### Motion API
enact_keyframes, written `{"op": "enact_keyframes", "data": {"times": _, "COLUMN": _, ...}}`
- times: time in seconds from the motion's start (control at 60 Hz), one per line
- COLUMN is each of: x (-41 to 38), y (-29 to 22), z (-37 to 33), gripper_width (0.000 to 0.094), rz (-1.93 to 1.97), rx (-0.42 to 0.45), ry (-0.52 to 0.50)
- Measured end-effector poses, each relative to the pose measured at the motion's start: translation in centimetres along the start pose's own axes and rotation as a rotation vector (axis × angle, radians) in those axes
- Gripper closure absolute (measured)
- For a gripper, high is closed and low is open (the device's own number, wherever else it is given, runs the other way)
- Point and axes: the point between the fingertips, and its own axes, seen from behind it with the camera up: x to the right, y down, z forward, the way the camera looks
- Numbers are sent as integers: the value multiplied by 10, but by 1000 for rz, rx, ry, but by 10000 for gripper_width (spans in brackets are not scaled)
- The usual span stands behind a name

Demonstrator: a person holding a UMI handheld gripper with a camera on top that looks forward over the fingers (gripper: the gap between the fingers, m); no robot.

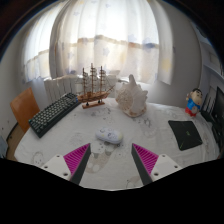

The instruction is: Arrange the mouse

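Mouse [109,134], pale and small, lies on the white patterned tablecloth [130,125] just ahead of the gripper [111,160], a little beyond the gap between the fingers and touching neither; the jaws stand released, wide apart, the magenta pads [77,157] facing inward over the cloth with nothing between them. Beyond the mouse a model sailing ship [93,86] stands on its wooden base; just beside it sits a large pale seashell [130,97]; a dark keyboard [53,113] lies angled on the other side of the ship; a black square pad [185,134] rests well apart from the mouse; sheer curtains [105,40] hang behind the table.
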Motion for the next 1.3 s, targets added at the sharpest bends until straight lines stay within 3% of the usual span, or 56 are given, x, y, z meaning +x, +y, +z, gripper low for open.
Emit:
{"op": "enact_keyframes", "data": {"times": 0.483, "x": 13, "y": 4, "z": 116, "gripper_width": 81, "rz": -11, "rx": -13, "ry": 15}}
{"op": "enact_keyframes", "data": {"times": 1.05, "x": 31, "y": -24, "z": 167, "gripper_width": 87, "rz": 43, "rx": -21, "ry": 39}}
{"op": "enact_keyframes", "data": {"times": 1.1, "x": 30, "y": -25, "z": 168, "gripper_width": 160, "rz": 48, "rx": -20, "ry": 36}}
{"op": "enact_keyframes", "data": {"times": 1.183, "x": 31, "y": -22, "z": 170, "gripper_width": 462, "rz": 47, "rx": -24, "ry": 32}}
{"op": "enact_keyframes", "data": {"times": 1.3, "x": 32, "y": -24, "z": 169, "gripper_width": 508, "rz": 4, "rx": -20, "ry": 43}}
